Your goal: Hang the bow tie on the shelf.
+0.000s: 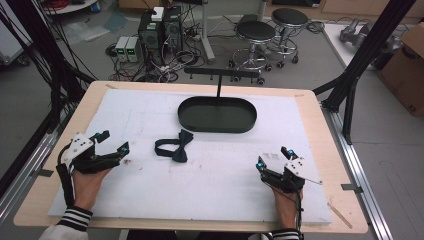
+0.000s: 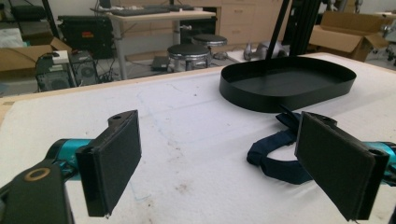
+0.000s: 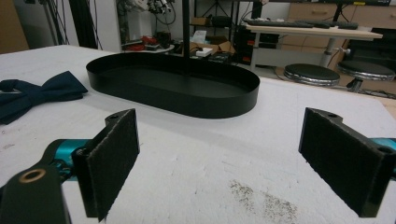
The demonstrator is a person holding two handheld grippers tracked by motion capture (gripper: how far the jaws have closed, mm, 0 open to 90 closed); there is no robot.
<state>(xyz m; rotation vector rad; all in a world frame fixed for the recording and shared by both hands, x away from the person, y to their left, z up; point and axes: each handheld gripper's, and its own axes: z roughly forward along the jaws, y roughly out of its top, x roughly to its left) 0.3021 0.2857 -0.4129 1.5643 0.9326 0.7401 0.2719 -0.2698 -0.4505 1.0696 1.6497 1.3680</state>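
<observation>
Currently, a navy bow tie (image 1: 173, 146) lies flat on the white mat, near the black oval tray (image 1: 217, 114). Both the left gripper (image 1: 114, 142) and the right gripper (image 1: 271, 156) rest spread wide, holding nothing. Best approach: the left gripper, being nearer, pinches the central knot.

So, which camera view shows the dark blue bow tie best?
The high view: the whole bow tie lies flat on the white mat, in front of the black tray, strap and bow both visible. In the left gripper view one black jaw hides part of it. The right gripper view has it cut off at the left edge.
</observation>
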